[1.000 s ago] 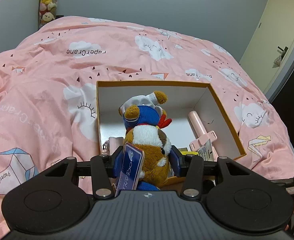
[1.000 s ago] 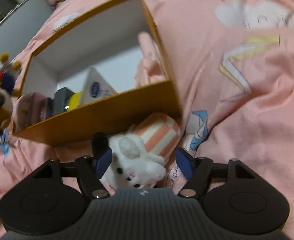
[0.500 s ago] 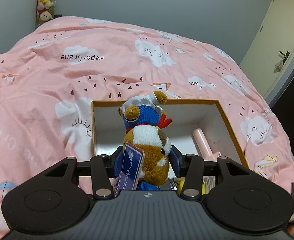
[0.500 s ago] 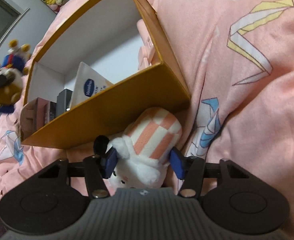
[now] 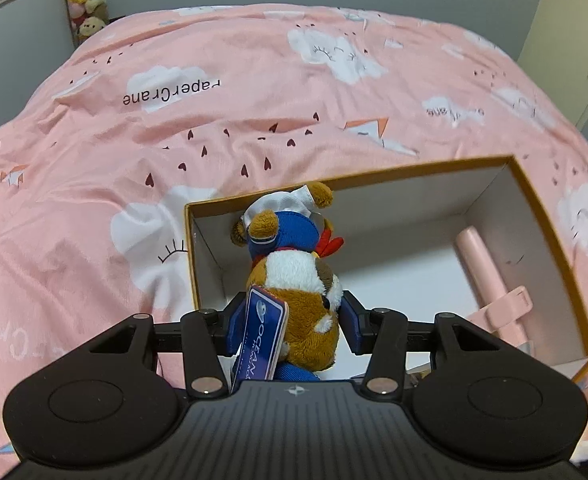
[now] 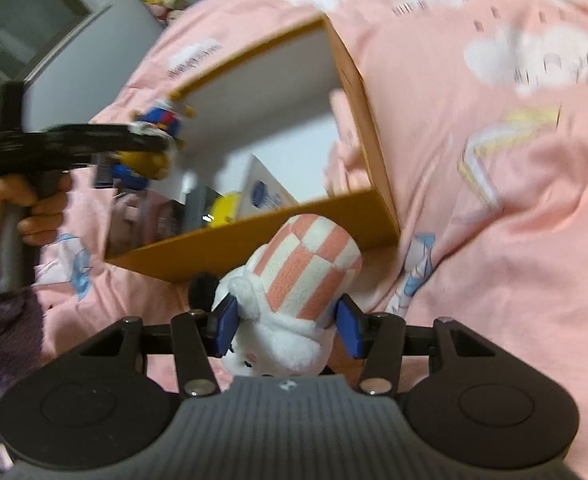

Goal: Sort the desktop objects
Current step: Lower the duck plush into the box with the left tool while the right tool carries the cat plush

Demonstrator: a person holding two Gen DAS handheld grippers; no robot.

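My left gripper (image 5: 294,320) is shut on a brown-and-white plush dog (image 5: 298,280) with a blue cap and a blue tag, held above the left part of the open orange box (image 5: 550,216). It also shows in the right wrist view (image 6: 154,148). My right gripper (image 6: 288,328) is shut on a white plush with a pink-and-white checked hat (image 6: 294,300), lifted just in front of the box's near wall (image 6: 254,244).
The box holds a pink handled tool (image 5: 490,284), a white tube (image 6: 262,196), a yellow item (image 6: 226,208) and dark small boxes (image 6: 166,220). A pink quilt (image 5: 214,120) covers the bed. Plush toys (image 5: 84,0) hang by the far wall.
The left gripper carried the plush dog forward over the box. The right gripper closed on the white plush and lifted it off the quilt.
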